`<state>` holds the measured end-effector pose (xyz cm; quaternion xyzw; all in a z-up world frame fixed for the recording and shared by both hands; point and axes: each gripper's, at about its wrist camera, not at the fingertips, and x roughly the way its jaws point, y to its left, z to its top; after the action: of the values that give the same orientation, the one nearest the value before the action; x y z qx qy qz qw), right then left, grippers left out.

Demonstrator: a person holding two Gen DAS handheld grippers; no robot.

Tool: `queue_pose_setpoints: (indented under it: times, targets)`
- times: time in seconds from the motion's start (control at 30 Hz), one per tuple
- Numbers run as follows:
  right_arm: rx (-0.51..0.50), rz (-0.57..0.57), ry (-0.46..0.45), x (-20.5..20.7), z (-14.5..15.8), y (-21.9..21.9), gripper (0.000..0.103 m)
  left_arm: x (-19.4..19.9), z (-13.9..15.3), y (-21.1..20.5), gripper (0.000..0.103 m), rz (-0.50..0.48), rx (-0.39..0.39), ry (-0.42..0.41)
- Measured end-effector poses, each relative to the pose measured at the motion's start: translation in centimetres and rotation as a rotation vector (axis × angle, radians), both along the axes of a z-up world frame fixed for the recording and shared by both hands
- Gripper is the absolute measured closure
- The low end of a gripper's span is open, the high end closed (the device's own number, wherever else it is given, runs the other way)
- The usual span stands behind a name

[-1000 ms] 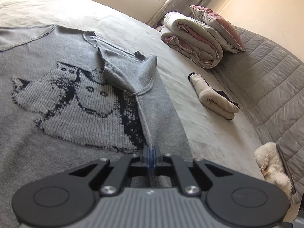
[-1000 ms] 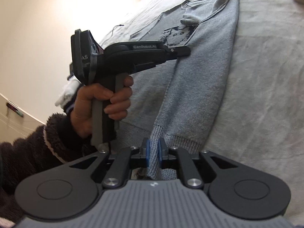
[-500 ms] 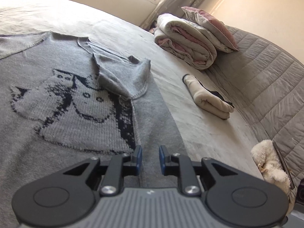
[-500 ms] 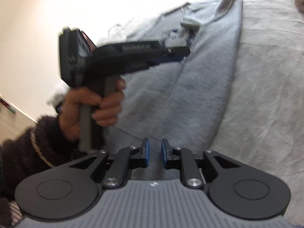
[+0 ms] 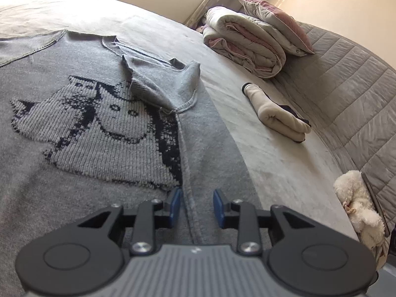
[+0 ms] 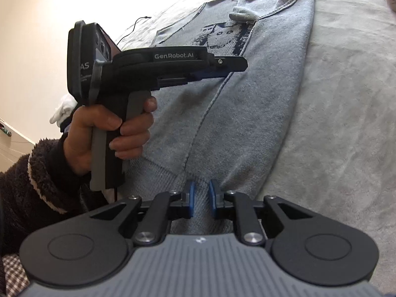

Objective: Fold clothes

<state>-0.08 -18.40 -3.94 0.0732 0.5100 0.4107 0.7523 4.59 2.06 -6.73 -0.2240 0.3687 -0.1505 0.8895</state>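
1. Grey sweater lies flat on the pale bedcover, one side folded over toward its middle, dark knit picture partly covered.
2. Right gripper is low over the sweater's ribbed hem, blue pads slightly parted, hem fabric between them, not pinched.
3. Left gripper hovers over the sweater's folded edge, seen side-on; jaws opening.
4. Left hand grips its handle, left of the sweater; dark fuzzy sleeve behind.
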Motion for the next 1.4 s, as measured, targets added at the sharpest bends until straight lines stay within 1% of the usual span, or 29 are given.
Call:
queue_pose_setpoints:
  times: [0.07, 0.2, 0.3, 0.37, 0.4, 0.47, 0.57, 0.67, 0.77, 0.8, 0.87, 0.93, 1.0, 1.03, 1.13, 1.17, 1.2, 1.23, 1.27, 1.3, 1.33, 1.4]
  targets:
    - [0.022, -0.007, -0.008, 0.3, 0.5, 0.0, 0.083, 0.3, 0.2, 0.4, 0.072, 0.022, -0.012, 0.010]
    - [0.027, -0.040, -0.027, 1.7, 0.7, 0.6, 0.083, 1.7, 0.8, 2.0, 0.070, 0.114, 0.004, 0.008]
    - [0.012, -0.079, -0.045, 3.2, 0.4, 1.0, 0.083, 3.9, 0.9, 3.3, 0.070, 0.187, 0.028, 0.013]
    - [0.027, -0.130, -0.050, 4.8, 0.6, 0.9, 0.083, 5.8, 1.0, 4.2, 0.070, 0.226, 0.031, 0.022]
    - [0.034, -0.155, -0.052, 5.6, 0.7, 0.8, 0.073, 6.9, 1.2, 4.7, 0.070, 0.237, 0.030, 0.023]
    - [0.035, -0.228, -0.061, 8.1, 1.1, 0.5, 0.060, 9.2, 1.4, 5.5, 0.070, 0.252, 0.037, 0.016]
    - [0.029, -0.330, -0.118, 13.1, 1.5, 0.2, 0.060, 12.4, 1.5, 6.2, 0.070, 0.260, 0.069, -0.010]
    - [0.001, -0.420, -0.186, 17.8, 1.4, 0.2, 0.060, 15.3, 0.8, 6.7, 0.070, 0.267, 0.062, -0.024]
    - [0.013, -0.508, -0.196, 22.3, -0.1, 0.3, 0.060, 17.3, 0.0, 7.1, 0.070, 0.270, 0.039, -0.046]
    - [0.034, -0.537, -0.182, 24.3, -0.9, 0.3, 0.060, 17.9, -0.2, 7.2, 0.070, 0.262, 0.028, -0.051]
    - [0.041, -0.570, -0.163, 26.8, -1.7, 0.2, 0.060, 18.8, -0.6, 7.3, 0.070, 0.246, 0.005, -0.062]
    - [0.090, -0.608, -0.159, 28.5, -1.8, -0.2, 0.060, 19.3, -0.9, 7.4, 0.070, 0.230, -0.018, -0.080]
    - [0.161, -0.640, -0.138, 30.2, -2.1, -0.4, 0.060, 19.6, -1.3, 7.4, 0.073, 0.220, -0.042, -0.097]
    - [0.181, -0.652, -0.138, 30.8, -2.3, -0.3, 0.060, 19.6, -1.6, 7.5, 0.073, 0.223, -0.056, -0.106]
    - [0.241, -0.670, -0.154, 31.9, -3.0, 0.0, 0.060, 19.6, -2.0, 7.6, 0.086, 0.232, -0.072, -0.114]
    - [0.265, -0.671, -0.165, 31.9, -3.1, 0.0, 0.060, 19.7, -2.1, 7.7, 0.094, 0.233, -0.080, -0.113]
    - [0.286, -0.676, -0.182, 31.8, -3.2, 0.0, 0.066, 19.8, -2.2, 7.9, 0.098, 0.233, -0.093, -0.115]
    - [0.277, -0.681, -0.205, 31.8, -3.5, 0.2, 0.071, 19.9, -2.3, 8.0, 0.098, 0.233, -0.107, -0.118]
    - [0.267, -0.685, -0.229, 31.8, -3.7, 0.4, 0.083, 19.9, -2.3, 8.2, 0.099, 0.238, -0.116, -0.124]
    - [0.259, -0.687, -0.244, 31.8, -3.8, 0.5, 0.090, 19.8, -2.2, 8.3, 0.099, 0.246, -0.120, -0.133]
    - [0.267, -0.689, -0.245, 31.6, -3.7, 0.3, 0.095, 19.8, -2.1, 8.5, 0.099, 0.255, -0.125, -0.143]
    - [0.297, -0.718, -0.270, 30.6, -3.1, -0.6, 0.096, 19.7, -2.0, 8.8, 0.100, 0.272, -0.134, -0.161]
